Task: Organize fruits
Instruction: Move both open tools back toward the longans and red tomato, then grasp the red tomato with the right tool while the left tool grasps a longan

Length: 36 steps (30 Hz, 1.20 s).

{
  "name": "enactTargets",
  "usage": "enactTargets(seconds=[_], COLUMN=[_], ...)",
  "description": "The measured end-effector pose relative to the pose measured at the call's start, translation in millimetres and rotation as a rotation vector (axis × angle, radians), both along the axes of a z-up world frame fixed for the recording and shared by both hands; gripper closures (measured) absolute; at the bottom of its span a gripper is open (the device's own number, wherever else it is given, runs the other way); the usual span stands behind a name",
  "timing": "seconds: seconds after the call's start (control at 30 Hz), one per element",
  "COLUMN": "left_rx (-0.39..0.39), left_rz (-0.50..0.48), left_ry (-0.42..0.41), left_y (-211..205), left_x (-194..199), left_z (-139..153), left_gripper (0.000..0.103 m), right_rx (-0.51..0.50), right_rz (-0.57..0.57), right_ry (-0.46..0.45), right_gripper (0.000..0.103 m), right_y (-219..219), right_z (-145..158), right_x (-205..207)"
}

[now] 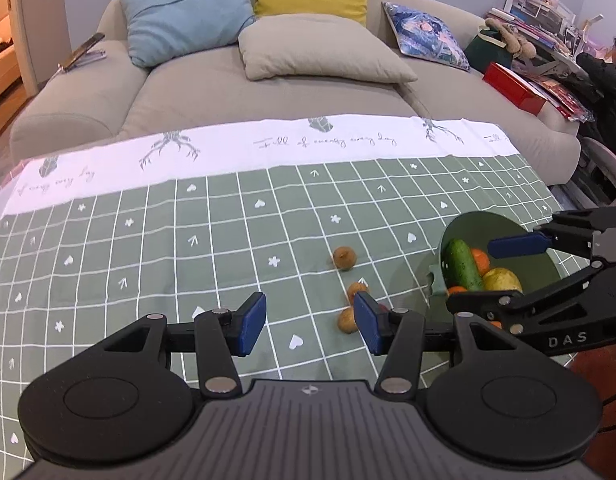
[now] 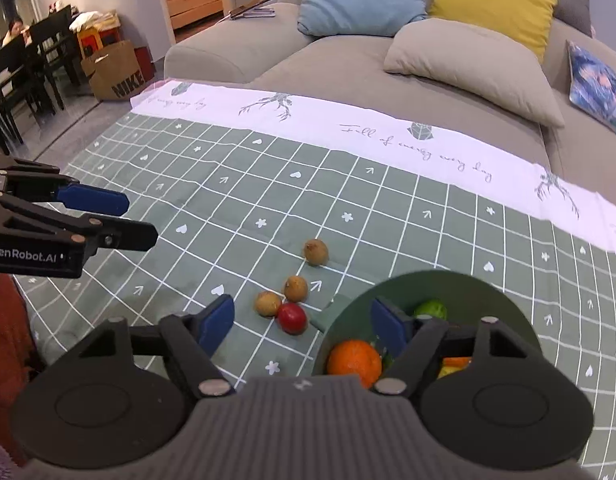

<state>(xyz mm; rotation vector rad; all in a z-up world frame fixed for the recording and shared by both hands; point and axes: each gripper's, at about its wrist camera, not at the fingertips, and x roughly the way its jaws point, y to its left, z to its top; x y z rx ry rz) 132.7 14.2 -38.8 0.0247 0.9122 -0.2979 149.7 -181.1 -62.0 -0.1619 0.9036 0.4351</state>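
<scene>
Hovering above the table (image 1: 108, 240), which carries a green grid-pattern tablecloth (image 2: 388, 200) with a white printed border, the left hand-held gripper (image 1: 310, 322) has its blue pads standing apart with nothing between them. Just beyond and to the right of its right pad lie three small brown fruits (image 1: 344, 258) on the cloth, the nearest one touching the edge of that pad in the left wrist view, though actual contact cannot be confirmed. The right hand-held gripper (image 2: 304, 322) likewise stands with its pads apart and empty; its left pad is over bare cloth and its right pad is over the green bowl (image 2: 488, 292). Between and just ahead of its pads lies a small red fruit (image 2: 292, 318), touching one brown fruit beside it, with a second brown fruit close behind and a third set apart farther ahead. The bowl sits under the right side of the right hand-held gripper and holds an orange (image 2: 354, 362), a cucumber (image 1: 464, 264), a yellow fruit (image 1: 502, 280) and a green item (image 2: 430, 310) whose kind cannot be determined. In the left wrist view the right hand-held gripper enters from the right, its upper pad above the bowl's contents. Beyond the table stands a beige sofa (image 1: 188, 92) with blue, yellow, beige and patterned cushions.
</scene>
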Motion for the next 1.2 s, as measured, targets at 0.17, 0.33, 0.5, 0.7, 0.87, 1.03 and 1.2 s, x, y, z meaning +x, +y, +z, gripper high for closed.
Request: enactTargets(seconds=[0.17,0.33,0.5,0.7,0.87,1.03,1.2], left_rx=[-0.017,-0.009,-0.006,-0.019,-0.030,-0.013,0.032], left_rz=[-0.022,-0.057,-0.091,-0.160,-0.225,-0.273,-0.353], left_ry=[0.006,0.033,0.082,0.131,0.141,0.155,0.167], left_y=[6,9,8,-9,-26,-39,-50], left_x=[2,7,15,26,37,50,57], left_z=[-5,-15,-34,-57,-76,-93,-107], left_gripper=[0.045,0.047,0.047,0.056,0.062,0.063,0.063], right_rx=[-0.002,-0.027,-0.066,-0.111,-0.143,-0.195,-0.237], right_rz=[0.046,0.115,0.216,0.292,0.371,0.446,0.517], right_ry=[-0.007,0.005,0.026,0.086,0.209,0.262,0.320], right_gripper=[0.045,0.053,0.056,0.076,0.078,0.079,0.078], right_y=[5,12,21,30,33,42,49], right_z=[-5,-15,-27,-41,-55,-66,-73], right_x=[6,15,25,45,68,84,95])
